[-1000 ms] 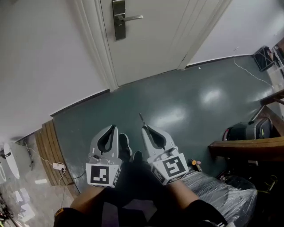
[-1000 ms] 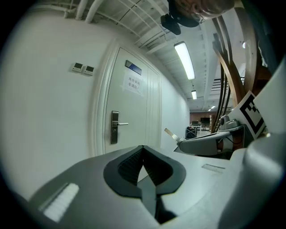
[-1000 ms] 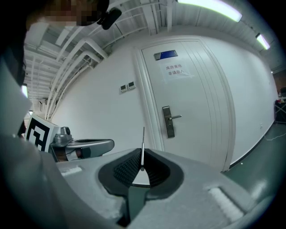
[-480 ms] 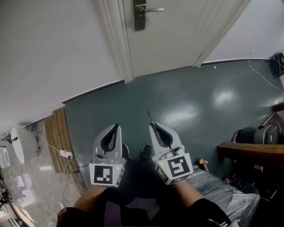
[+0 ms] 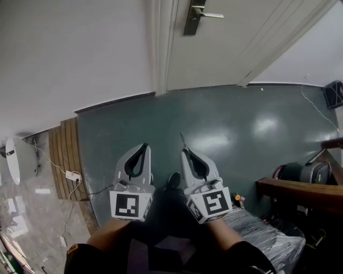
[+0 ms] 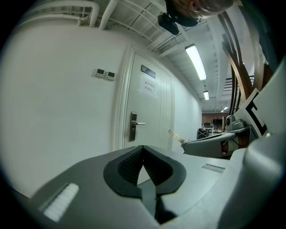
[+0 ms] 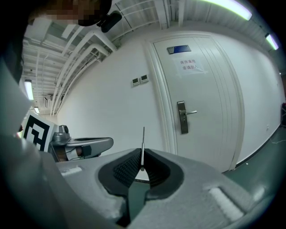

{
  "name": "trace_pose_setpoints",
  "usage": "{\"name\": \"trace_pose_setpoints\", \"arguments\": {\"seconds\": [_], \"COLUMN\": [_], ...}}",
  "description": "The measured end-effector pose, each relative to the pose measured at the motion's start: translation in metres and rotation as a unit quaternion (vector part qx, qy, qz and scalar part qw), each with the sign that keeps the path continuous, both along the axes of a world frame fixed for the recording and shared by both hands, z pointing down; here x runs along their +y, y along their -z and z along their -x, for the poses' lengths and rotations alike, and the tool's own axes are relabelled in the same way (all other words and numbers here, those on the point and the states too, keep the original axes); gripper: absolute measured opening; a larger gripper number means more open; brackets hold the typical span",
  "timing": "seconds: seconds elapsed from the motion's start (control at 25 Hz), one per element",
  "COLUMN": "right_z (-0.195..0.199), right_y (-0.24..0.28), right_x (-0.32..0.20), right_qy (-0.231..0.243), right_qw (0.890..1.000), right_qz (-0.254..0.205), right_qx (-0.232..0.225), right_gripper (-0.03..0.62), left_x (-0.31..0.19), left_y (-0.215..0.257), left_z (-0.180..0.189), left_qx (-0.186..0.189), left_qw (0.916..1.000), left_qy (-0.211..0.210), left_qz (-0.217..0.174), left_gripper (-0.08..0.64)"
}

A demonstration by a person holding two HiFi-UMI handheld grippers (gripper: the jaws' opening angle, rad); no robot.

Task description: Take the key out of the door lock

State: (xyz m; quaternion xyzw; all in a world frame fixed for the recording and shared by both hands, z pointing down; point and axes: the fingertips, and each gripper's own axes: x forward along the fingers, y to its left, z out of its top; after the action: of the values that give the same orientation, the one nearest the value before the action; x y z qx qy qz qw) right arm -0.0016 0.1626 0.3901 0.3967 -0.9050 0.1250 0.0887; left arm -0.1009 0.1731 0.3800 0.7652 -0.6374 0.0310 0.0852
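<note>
The white door's lock plate [image 5: 191, 21] with its lever handle [image 5: 211, 14] is far off at the top of the head view, beyond the green floor. It also shows small in the left gripper view as the lock plate [image 6: 133, 126] and in the right gripper view as the lock plate [image 7: 182, 117]. My right gripper [image 5: 186, 151] is shut on a thin metal key [image 5: 183, 140], which sticks up out of its tips as the key [image 7: 143, 143] and is seen from the side as the key [image 6: 175, 134]. My left gripper [image 5: 143, 145] is beside it, shut and empty.
A wooden bench [image 5: 300, 190] and a dark round appliance [image 5: 300, 172] stand at the right, with a plastic-wrapped bundle [image 5: 257, 230] below them. At the left, a power strip [image 5: 72, 175] with cables lies by the wooden floor strip [image 5: 64, 155]. Below the grippers a shoe [image 5: 172, 179] shows.
The door and lock plate have slid to the right along the top of the head view. Both grippers stay side by side, with the key still in the right one.
</note>
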Motion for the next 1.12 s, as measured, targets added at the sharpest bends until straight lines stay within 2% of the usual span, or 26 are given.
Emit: {"name": "trace_pose_setpoints", "arguments": {"seconds": [0.24, 0.52, 1.12], "right_z": [0.018, 0.017, 0.002], "right_y": [0.007, 0.007, -0.006], "right_x": [0.003, 0.004, -0.005], "right_qy": [0.000, -0.010, -0.021], "right_qw": [1.000, 1.000, 1.000], "right_qz": [-0.015, -0.020, -0.005], "right_qx": [0.005, 0.013, 0.017], "right_gripper": [0.017, 0.015, 0.014], "left_x": [0.000, -0.005, -0.012], "left_y": [0.004, 0.008, -0.002], "left_z": [0.009, 0.011, 0.011], "left_qx": [0.002, 0.003, 0.000], "left_qw": [0.9999, 0.9995, 0.9999], "left_qy": [-0.014, -0.024, -0.008], "left_qz": [-0.010, -0.017, -0.010], "left_gripper": [0.015, 0.015, 0.015]}}
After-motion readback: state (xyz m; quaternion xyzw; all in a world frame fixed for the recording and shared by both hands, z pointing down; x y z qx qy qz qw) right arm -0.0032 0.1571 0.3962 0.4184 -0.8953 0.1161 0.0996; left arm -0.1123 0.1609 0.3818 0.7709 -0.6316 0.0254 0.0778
